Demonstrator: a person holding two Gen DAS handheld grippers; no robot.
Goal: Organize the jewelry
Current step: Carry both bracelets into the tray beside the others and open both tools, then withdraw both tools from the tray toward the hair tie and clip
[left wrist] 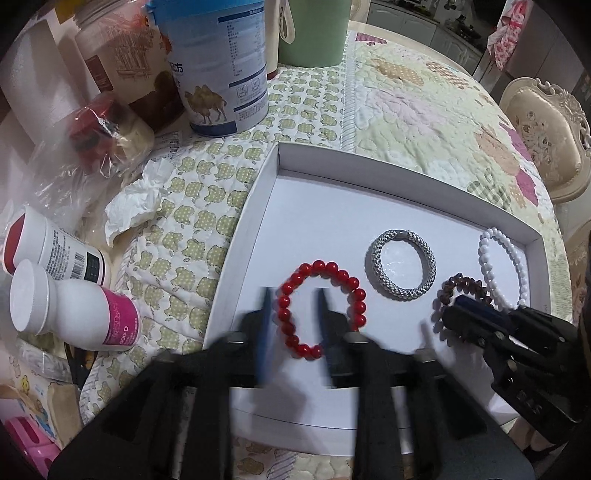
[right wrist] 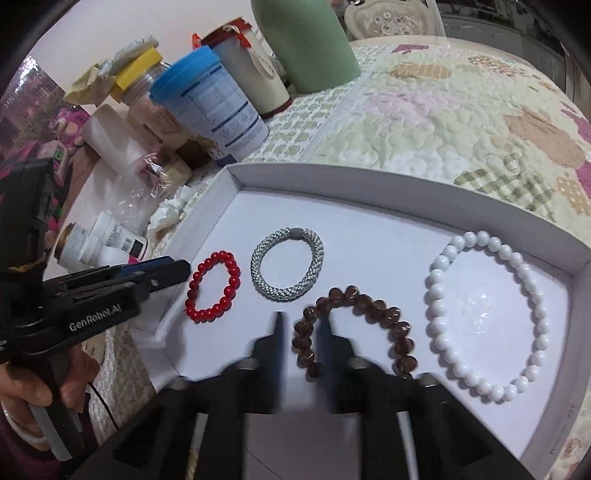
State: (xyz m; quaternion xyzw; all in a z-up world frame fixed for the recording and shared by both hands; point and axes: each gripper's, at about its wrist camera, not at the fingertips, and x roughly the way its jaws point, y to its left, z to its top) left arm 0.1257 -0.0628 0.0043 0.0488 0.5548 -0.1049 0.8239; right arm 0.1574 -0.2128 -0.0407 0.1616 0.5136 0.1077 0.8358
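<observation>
A shallow white box (left wrist: pixel 406 173) (right wrist: pixel 369 181) lies on a quilted cloth and holds several bracelets. My left gripper (left wrist: pixel 293 295) is open, its fingers astride the left side of the red bead bracelet (left wrist: pixel 321 306) (right wrist: pixel 214 286). My right gripper (right wrist: pixel 301 315) is open, its fingers astride the left side of the brown bead bracelet (right wrist: pixel 354 328) (left wrist: pixel 461 291). A silver woven bracelet (left wrist: pixel 400 264) (right wrist: pixel 288 264) lies in the middle. A white bead bracelet (right wrist: pixel 487 314) (left wrist: pixel 498 266) lies at the right. All four lie flat on the box floor.
A blue-lidded camel tin (left wrist: pixel 221 66) (right wrist: pixel 210 107), a green container (left wrist: pixel 314 29) (right wrist: pixel 306 40), jars, white bottles (left wrist: pixel 66 295), crumpled tissue (left wrist: pixel 133 199) and plastic wrap crowd the left and back. A cushioned chair (left wrist: pixel 546 136) stands at the right.
</observation>
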